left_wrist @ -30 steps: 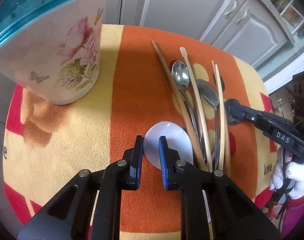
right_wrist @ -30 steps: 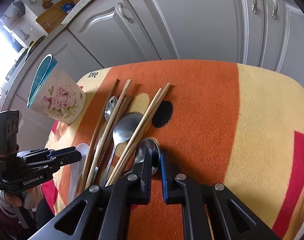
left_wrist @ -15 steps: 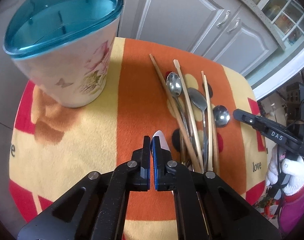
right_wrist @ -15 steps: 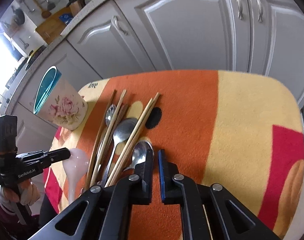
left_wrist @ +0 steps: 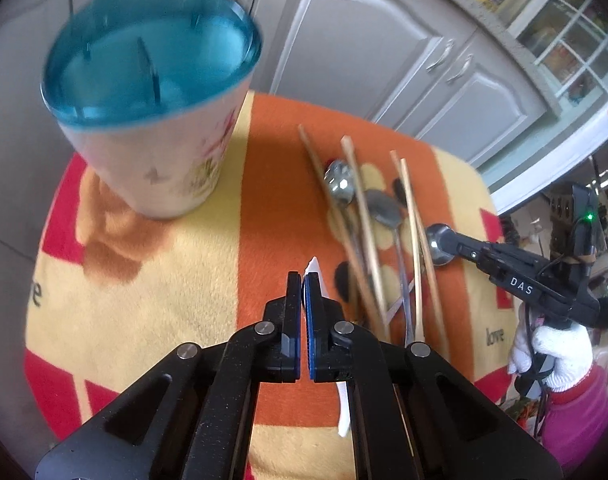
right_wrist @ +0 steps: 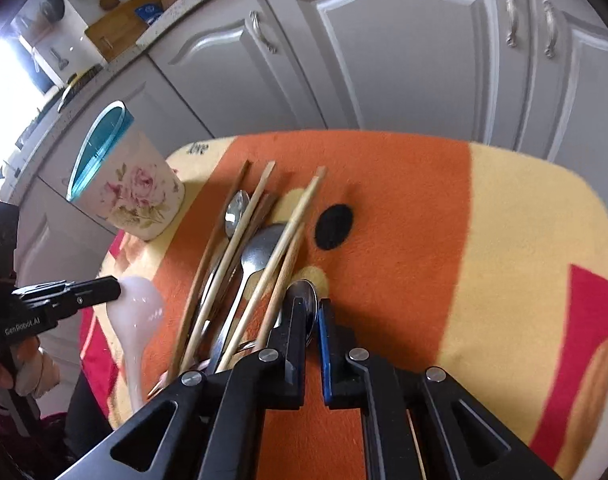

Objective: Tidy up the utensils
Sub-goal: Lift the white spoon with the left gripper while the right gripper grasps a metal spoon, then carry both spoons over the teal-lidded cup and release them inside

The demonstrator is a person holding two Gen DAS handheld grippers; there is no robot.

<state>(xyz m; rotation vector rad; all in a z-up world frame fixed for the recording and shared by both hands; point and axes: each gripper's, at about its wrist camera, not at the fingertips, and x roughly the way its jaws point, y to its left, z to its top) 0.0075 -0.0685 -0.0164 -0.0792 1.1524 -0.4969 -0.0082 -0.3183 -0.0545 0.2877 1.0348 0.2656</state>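
White spoon lifted (was flat), left claw clamped

White plastic spoon raised at frame left, bowl up; wooden chopsticks and steel spoons heaped mid-frame; floral holder, teal-rimmed, upright at upper left.

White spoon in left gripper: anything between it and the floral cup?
Nothing visible. The left gripper holds the white spoon clear of the cloth, the cloth toward the floral cup is bare, and the chopsticks lie on the other side.
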